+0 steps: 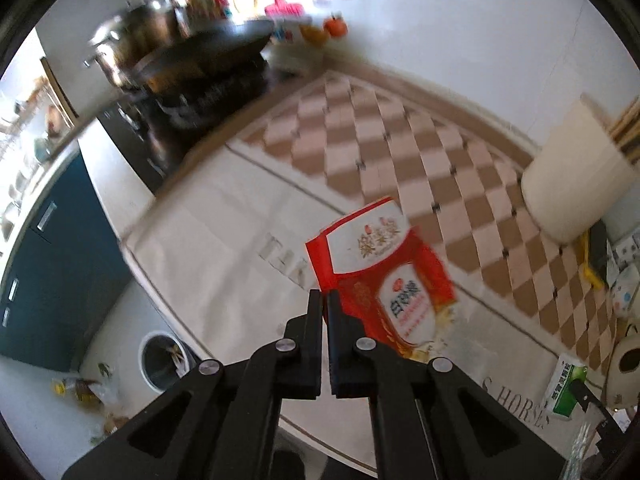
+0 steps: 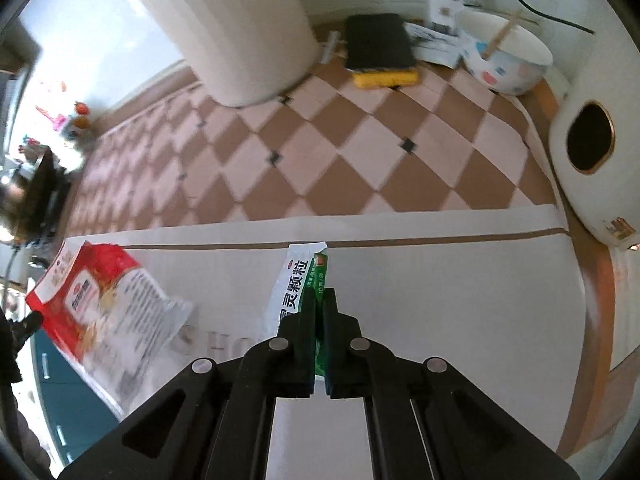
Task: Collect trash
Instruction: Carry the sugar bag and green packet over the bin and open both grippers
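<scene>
red bag (image 1: 380, 276) pinched in left hand-held gripper (image 1: 324, 296), above tablecloth (image 1: 224, 240)

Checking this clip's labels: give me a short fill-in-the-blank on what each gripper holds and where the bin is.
1. The left gripper is shut on a ____ and white packet.
2. The right gripper pinches a white and ____ sachet.
3. The round bin stands on the ____, below the counter edge.

Missing words: red; green; floor

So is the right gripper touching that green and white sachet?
Touching: in the right wrist view the right gripper is clamped on the green and white sachet.
</scene>
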`<state>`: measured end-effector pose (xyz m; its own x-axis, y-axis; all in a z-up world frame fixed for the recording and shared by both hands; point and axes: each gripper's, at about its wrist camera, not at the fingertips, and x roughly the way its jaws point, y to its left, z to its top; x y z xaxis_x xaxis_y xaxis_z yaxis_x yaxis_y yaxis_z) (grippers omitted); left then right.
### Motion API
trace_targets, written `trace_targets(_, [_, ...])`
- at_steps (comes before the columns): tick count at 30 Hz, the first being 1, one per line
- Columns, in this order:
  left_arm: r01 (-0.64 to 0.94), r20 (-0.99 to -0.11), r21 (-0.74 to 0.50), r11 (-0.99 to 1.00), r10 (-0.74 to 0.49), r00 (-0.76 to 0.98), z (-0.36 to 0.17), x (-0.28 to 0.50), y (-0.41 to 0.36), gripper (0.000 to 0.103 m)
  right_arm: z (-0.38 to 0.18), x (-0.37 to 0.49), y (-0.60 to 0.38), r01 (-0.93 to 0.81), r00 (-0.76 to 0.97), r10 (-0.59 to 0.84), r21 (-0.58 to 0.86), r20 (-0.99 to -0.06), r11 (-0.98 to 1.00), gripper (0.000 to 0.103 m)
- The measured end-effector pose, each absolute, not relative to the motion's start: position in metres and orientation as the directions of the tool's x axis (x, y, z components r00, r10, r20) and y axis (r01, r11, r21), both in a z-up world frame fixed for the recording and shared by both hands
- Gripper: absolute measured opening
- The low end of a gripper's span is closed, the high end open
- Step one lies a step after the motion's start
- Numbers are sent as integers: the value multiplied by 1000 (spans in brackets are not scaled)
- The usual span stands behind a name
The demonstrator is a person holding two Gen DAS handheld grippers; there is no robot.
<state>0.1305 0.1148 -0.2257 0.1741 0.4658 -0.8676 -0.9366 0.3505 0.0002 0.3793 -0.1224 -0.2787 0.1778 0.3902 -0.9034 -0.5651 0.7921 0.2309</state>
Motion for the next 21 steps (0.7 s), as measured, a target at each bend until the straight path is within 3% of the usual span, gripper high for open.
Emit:
trace_targets(13, [-984,-748,-15,177,651,128,-133,-15,146,0,-226,283,-18,-729,57,544,338,-837,595,2])
trace_targets(21, [-1000,-746,-23,0,665,17,-137,-163,158,0,-220,145,70,-854,-82,558,346,-826,388,2])
